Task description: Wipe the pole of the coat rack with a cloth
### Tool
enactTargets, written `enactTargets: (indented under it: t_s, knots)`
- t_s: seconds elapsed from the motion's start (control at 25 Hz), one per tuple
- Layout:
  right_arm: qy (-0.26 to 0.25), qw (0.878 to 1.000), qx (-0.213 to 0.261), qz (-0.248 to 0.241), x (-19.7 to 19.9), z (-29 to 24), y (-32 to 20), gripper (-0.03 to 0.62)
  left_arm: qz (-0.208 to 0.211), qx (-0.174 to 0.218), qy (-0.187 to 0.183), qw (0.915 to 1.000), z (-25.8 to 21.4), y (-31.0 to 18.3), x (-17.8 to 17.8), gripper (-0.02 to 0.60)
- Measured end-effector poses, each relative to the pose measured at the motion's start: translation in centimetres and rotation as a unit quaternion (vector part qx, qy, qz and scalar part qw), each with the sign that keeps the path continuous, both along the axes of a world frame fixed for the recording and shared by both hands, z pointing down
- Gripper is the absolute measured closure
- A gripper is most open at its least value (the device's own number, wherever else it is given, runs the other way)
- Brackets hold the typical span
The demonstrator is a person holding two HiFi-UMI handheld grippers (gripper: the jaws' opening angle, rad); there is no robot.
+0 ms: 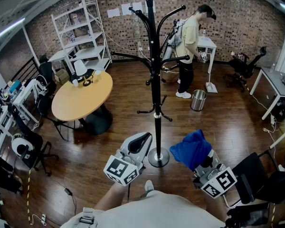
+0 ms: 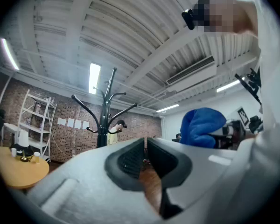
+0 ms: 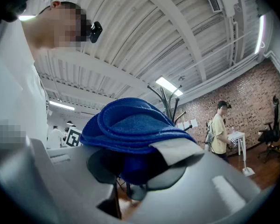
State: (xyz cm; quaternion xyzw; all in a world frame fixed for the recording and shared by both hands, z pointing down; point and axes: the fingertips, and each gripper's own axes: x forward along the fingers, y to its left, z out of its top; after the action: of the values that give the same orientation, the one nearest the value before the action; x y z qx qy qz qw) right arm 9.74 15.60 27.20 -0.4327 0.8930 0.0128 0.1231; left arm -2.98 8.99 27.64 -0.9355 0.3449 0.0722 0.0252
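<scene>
A tall black coat rack (image 1: pixel 155 75) stands on a round base (image 1: pixel 158 157) on the wooden floor in the head view, its pole (image 1: pixel 155 99) straight ahead of me. My left gripper (image 1: pixel 143 140) is shut and empty, just left of the base. My right gripper (image 1: pixel 198 158) is shut on a folded blue cloth (image 1: pixel 192 148), right of the base and clear of the pole. From the left gripper view the rack (image 2: pixel 103 115) stands ahead and the cloth (image 2: pixel 203 127) at right. The right gripper view shows the cloth (image 3: pixel 130 127) bunched over the jaws, the rack's top (image 3: pixel 167 101) behind it.
A round wooden table (image 1: pixel 81 95) with small items stands to the left. A metal bin (image 1: pixel 198 100) and a person (image 1: pixel 187 46) in a yellow shirt are beyond the rack. A black chair (image 1: pixel 261 179) is at my right, white shelving (image 1: pixel 83 34) at the back left.
</scene>
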Motion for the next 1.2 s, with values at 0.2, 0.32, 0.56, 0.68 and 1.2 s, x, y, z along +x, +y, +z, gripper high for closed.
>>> enactTargets:
  t_s: [0.2,0.32,0.56,0.68,1.2]
  knots:
    - [0.065,0.996,0.059,-0.012,-3.5,-4.5,-9.5,0.494,-0.007,0.013,-0.003,0.9999,-1.3,-7.2,-3.6,0.563]
    - [0.083,0.992,0.097,-0.01,-4.0,-11.2,-15.4,0.494,-0.011,0.016,-0.005,0.9998,-1.9,-10.5,-5.1,0.563]
    - [0.07,0.996,0.049,0.027,-5.2,-23.9,-25.8,0.494,-0.002,0.005,0.005,1.0,-2.1,-15.3,-6.7,0.563]
    - [0.091,0.994,0.039,0.052,-4.7,-27.0,-29.1,0.494,0.007,0.009,0.022,0.9997,-2.4,-16.0,-6.2,0.563]
    - [0.001,0.996,-0.086,0.028,-6.6,-15.6,-33.5,0.494,-0.011,-0.002,0.045,0.9989,-1.7,-19.7,-6.4,0.563]
